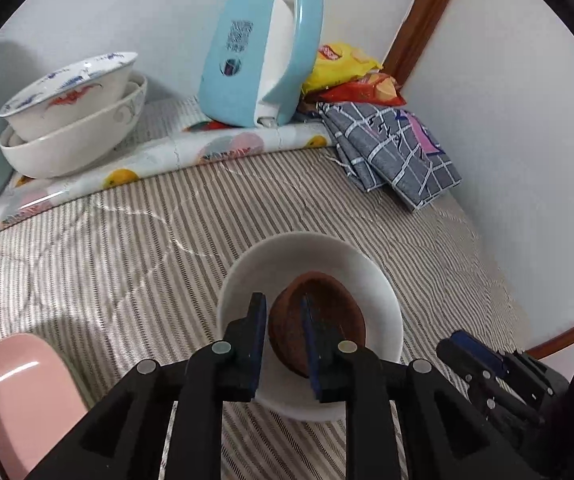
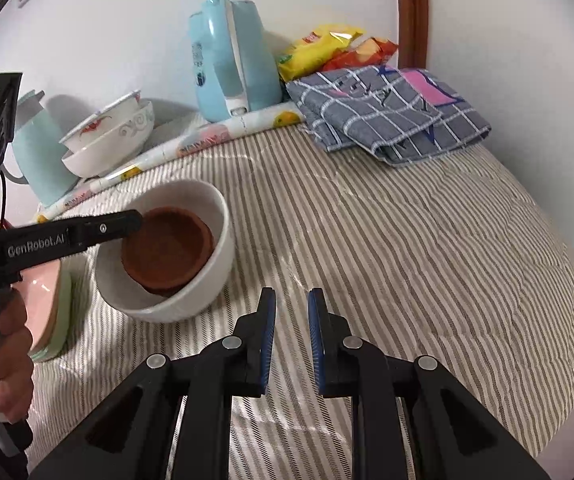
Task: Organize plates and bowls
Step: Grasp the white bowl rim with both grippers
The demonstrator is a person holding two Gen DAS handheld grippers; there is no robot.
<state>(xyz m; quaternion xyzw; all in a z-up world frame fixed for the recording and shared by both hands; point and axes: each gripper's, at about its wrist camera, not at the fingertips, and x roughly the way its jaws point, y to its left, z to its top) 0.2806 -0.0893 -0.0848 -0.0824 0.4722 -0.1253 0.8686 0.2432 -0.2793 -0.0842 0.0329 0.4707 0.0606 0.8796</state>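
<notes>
Over the near striped cloth, the left gripper (image 1: 285, 340) is working at the brown dish (image 1: 319, 320) inside the white bowl (image 1: 367, 272)
Its fingers are standing apart astride the dish's near rim, not clamping; easing them level should avoid tipping it, while the right gripper (image 2: 291, 340) is hanging open to the right, gripping nothing

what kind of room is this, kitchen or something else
Probably a lived-in home corner, not a proper kitchen: a table with a striped cloth against the wall, holding stacked bowls, a blue kettle and snack bags.
</notes>
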